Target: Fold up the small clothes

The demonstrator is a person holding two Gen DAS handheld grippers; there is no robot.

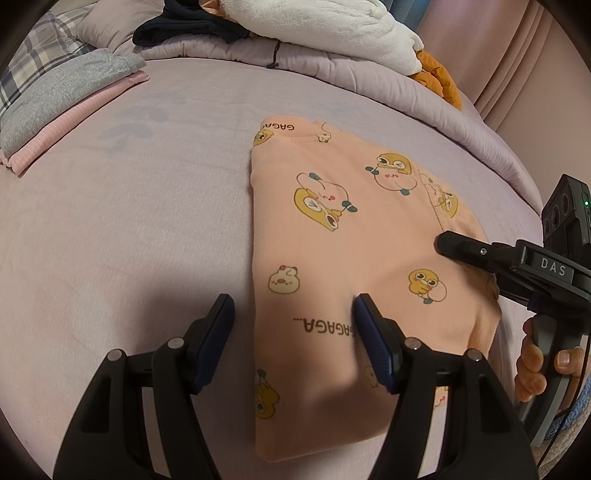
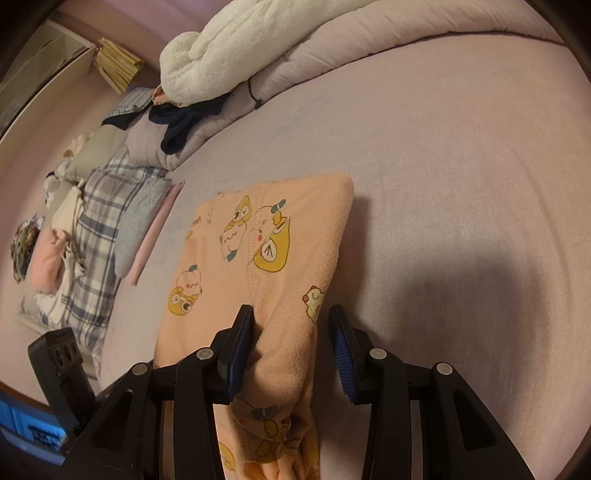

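Two folded garments, a grey knit one point(image 1: 70, 96) stacked on a pink ribbed one point(image 1: 79, 110), lie left of the peach cotton top with yellow cartoon prints point(image 1: 332, 229), which lies partly folded on the lilac bedsheet point(image 1: 129, 221). Behind it, a white fleece blanket point(image 1: 325, 26) and dark navy clothing point(image 1: 184, 26) rest on a rolled lilac quilt point(image 1: 314, 62). The left gripper point(image 1: 293, 314) is spread wide over the top's left edge, grasping nothing. The right gripper point(image 2: 291, 325) is released, its jaws apart around a raised fold.
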